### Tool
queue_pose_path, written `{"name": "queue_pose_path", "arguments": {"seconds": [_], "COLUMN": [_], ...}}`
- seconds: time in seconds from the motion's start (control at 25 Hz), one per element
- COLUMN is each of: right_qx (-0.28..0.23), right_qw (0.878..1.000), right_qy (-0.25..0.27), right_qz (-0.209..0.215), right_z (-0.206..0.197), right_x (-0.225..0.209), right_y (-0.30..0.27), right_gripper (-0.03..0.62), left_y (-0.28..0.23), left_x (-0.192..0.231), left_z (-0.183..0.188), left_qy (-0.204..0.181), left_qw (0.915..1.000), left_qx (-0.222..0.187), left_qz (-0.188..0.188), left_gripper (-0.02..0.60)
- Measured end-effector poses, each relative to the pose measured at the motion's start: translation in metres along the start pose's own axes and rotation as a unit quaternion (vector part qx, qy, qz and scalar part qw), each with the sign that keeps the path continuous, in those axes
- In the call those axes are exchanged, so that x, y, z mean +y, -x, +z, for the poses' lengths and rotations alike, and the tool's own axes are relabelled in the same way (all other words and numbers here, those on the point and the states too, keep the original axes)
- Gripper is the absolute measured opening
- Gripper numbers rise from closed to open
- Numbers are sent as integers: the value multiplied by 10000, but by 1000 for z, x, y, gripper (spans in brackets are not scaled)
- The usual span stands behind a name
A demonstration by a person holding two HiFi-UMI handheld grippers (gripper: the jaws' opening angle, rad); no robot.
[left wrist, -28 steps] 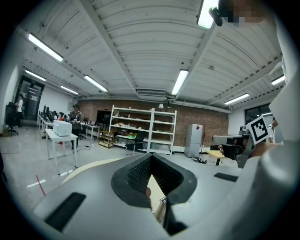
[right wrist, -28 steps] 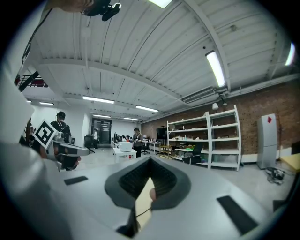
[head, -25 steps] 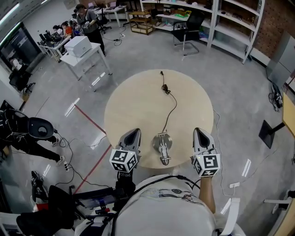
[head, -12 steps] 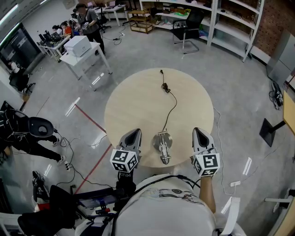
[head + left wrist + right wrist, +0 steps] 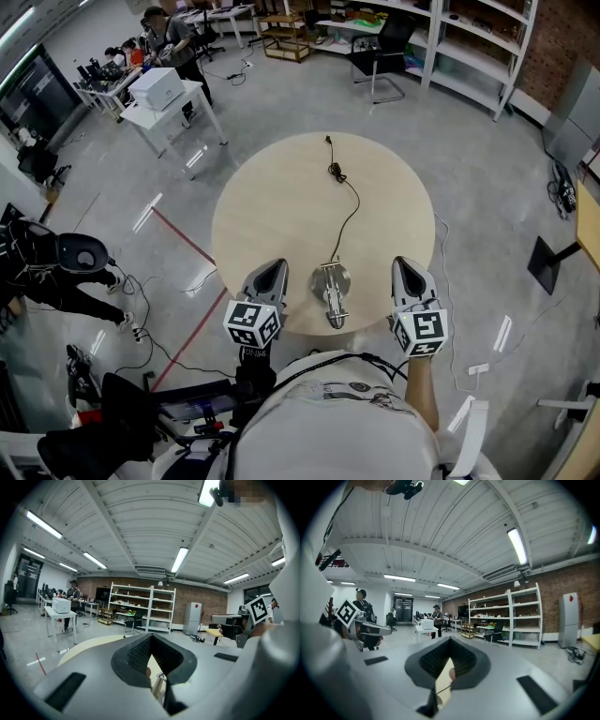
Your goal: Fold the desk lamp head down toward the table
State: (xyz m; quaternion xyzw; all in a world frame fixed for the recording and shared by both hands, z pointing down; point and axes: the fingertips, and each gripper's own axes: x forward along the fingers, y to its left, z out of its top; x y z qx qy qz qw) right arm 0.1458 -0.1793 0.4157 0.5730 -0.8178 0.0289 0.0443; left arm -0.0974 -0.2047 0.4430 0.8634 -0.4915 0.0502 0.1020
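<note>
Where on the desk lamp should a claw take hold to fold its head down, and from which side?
Probably the head, the narrow end jutting off the round base. Come in sideways with the right claw, opened first: the head lies just beside it, and its slim sides look suited to two jaws.

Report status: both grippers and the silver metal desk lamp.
Left gripper shut, empty; right gripper shut, empty. Silver metal desk lamp untouched between them, near edge of round beige table. Nothing blocking; black cord trails away.
</note>
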Motion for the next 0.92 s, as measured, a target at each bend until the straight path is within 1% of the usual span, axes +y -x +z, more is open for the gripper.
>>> {"name": "queue_pose_path", "arguments": {"seconds": [0.92], "right_qx": [10], "right_qw": [9999], "right_qy": [27], "right_qz": [107], "right_z": [1], "right_x": [6], "right_y": [1], "right_gripper": [3], "left_y": [4], "left_x": [-2], "left_z": [-6], "left_qy": [20], "left_qw": [9999], "left_qx": [84], "left_qz": [-66], "left_gripper": [0]}}
